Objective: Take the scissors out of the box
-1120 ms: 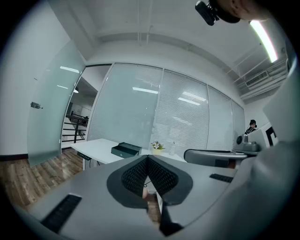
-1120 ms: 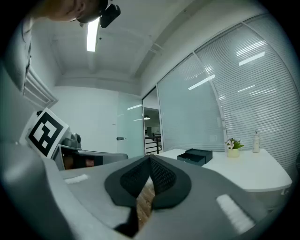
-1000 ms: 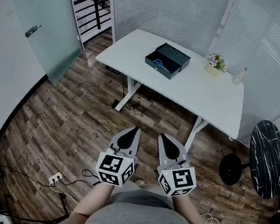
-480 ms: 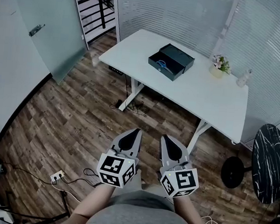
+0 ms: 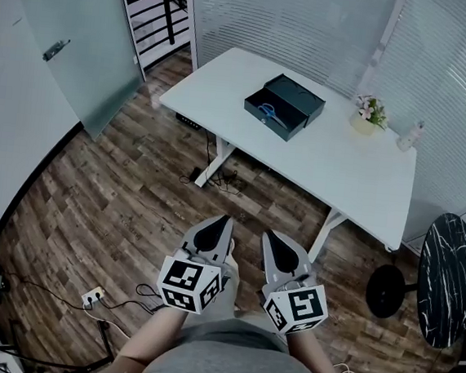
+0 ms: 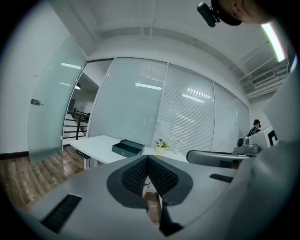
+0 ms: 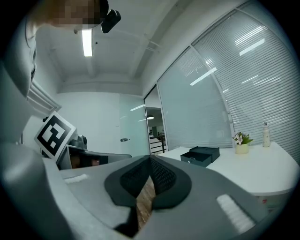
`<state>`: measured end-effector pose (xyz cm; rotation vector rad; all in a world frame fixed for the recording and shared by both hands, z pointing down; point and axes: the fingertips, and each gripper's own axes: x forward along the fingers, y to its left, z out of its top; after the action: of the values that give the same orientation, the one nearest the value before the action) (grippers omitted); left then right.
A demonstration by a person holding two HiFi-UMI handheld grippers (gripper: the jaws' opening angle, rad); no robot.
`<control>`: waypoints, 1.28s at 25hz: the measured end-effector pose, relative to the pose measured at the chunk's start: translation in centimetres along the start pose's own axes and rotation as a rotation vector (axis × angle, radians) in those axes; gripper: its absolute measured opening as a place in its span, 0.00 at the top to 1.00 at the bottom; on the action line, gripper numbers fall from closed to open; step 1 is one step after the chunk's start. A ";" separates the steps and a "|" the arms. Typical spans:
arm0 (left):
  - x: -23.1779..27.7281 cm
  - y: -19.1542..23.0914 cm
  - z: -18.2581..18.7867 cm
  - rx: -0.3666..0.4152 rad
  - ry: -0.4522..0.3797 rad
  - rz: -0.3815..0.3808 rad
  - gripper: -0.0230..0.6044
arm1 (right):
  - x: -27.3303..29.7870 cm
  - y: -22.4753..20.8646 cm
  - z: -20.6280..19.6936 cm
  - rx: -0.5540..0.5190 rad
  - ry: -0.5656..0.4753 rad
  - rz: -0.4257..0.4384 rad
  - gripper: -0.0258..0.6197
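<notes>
Head view: wood floor point(image 5: 91, 209), white counter point(image 5: 342, 163) well ahead, open dark box point(image 5: 301, 94) on its far-left part. Left claw point(image 5: 225, 219) and right claw point(image 5: 268, 235) side by side low over the floor, well apart from the box — both pressed together, empty. Blue scissors point(image 5: 266, 111) lie inside the box.
</notes>
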<state>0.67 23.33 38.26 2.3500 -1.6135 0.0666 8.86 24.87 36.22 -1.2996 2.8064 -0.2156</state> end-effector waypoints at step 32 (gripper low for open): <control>32.2 18.2 8.7 0.039 0.070 -0.157 0.95 | 33.4 -19.6 2.8 0.000 0.010 -0.140 0.95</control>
<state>-5.17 -14.19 40.22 2.4665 -1.4030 0.1476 2.34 -13.41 36.99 -1.5006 2.7248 -0.2267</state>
